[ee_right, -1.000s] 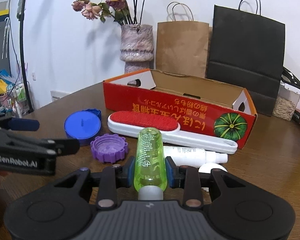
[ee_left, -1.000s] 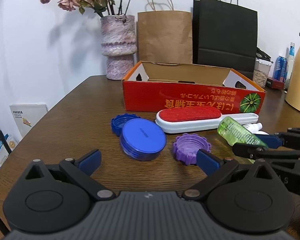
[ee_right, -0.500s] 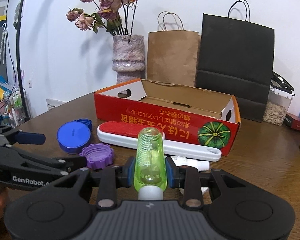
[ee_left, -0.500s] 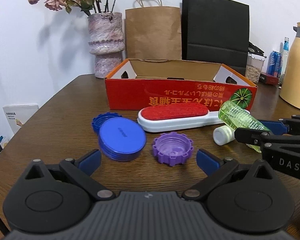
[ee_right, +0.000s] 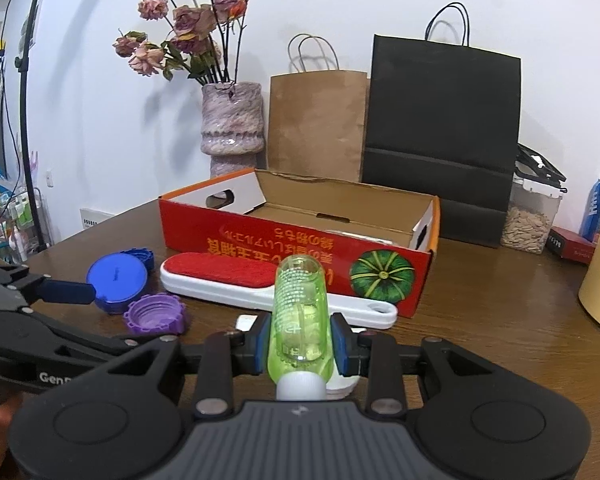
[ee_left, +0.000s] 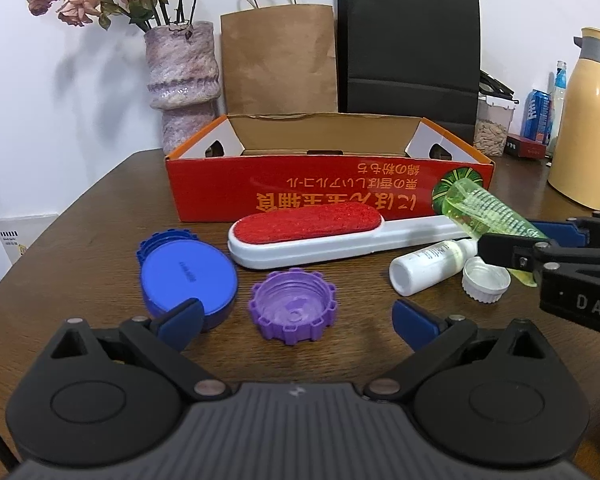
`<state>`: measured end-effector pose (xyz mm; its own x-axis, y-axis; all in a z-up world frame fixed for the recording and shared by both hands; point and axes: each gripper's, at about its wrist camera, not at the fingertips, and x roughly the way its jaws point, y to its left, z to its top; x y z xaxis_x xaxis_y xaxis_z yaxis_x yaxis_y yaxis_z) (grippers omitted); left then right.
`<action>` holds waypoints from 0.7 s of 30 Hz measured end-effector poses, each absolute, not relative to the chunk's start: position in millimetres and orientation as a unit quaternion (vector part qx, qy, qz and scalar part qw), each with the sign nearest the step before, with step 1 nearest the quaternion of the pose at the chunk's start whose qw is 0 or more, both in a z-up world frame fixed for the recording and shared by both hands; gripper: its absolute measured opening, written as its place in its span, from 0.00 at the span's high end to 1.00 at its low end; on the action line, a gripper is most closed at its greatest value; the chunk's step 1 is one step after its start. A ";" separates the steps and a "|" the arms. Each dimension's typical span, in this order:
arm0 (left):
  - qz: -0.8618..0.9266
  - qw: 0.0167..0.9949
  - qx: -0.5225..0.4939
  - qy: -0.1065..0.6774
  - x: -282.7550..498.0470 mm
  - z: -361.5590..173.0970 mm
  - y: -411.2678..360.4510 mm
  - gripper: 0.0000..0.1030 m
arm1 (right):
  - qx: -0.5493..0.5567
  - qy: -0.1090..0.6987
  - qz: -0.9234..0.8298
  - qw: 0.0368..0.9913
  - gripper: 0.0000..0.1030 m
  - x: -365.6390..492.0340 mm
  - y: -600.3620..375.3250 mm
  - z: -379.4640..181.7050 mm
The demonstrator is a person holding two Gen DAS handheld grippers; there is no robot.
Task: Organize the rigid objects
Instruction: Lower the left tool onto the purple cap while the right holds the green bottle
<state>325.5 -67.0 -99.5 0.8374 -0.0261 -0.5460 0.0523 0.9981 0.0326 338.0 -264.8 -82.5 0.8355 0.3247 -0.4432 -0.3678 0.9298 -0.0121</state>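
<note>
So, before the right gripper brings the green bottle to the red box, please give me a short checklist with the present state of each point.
1. Grip: right gripper is shut on the green bottle, a pad on each side: ok.
2. Bottle free of the table: appears lifted above the white bottle and white cap: ok.
3. Red box open on top: ok.
4. Free space inside the box: floor only partly visible: cannot tell.
5. Left gripper is open, low near the purple cap, beside the path: ok.
6. Lint brush lies before the box; bottle height over it: cannot tell.

Wooden table (ee_left: 100, 216) under red box (ee_left: 300, 196), lint brush (ee_left: 324, 232)
</note>
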 end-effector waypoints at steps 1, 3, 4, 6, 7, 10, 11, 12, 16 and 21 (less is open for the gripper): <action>-0.020 0.958 0.022 0.286 327.5 -100.0 -68.0 0.00 | -0.048 0.222 0.180 0.957 0.70 338.3 -267.1 -82.4; -0.020 0.957 0.019 0.289 330.4 -100.6 -69.8 0.01 | -0.048 0.222 0.178 0.958 0.70 339.1 -271.0 -82.5; -0.020 0.957 0.017 0.290 331.6 -100.8 -70.3 0.02 | -0.047 0.222 0.177 0.958 0.70 339.8 -273.0 -82.7; -0.020 0.956 0.016 0.291 333.6 -101.3 -71.5 0.02 | -0.047 0.222 0.174 0.958 0.70 340.5 -276.5 -82.9; -0.020 0.956 0.016 0.291 334.8 -101.5 -72.2 0.04 | -0.046 0.222 0.173 0.959 0.70 341.0 -278.4 -83.2; -0.019 0.956 0.014 0.293 338.4 -101.9 -73.5 0.09 | -0.046 0.222 0.170 0.959 0.70 342.0 -282.2 -83.6; -0.020 0.955 0.013 0.295 339.7 -102.1 -73.6 0.11 | -0.046 0.222 0.169 0.959 0.70 342.7 -283.5 -83.9; -0.019 0.955 0.011 0.296 341.2 -102.4 -73.7 0.14 | -0.046 0.223 0.168 0.959 0.70 343.0 -284.5 -84.2; -0.020 0.953 0.000 0.303 346.8 -103.6 -73.4 0.26 | -0.046 0.223 0.168 0.959 0.70 343.4 -286.0 -84.3; -0.022 0.951 -0.002 0.307 349.7 -105.0 -73.9 0.45 | -0.047 0.223 0.168 0.959 0.70 343.9 -286.1 -84.9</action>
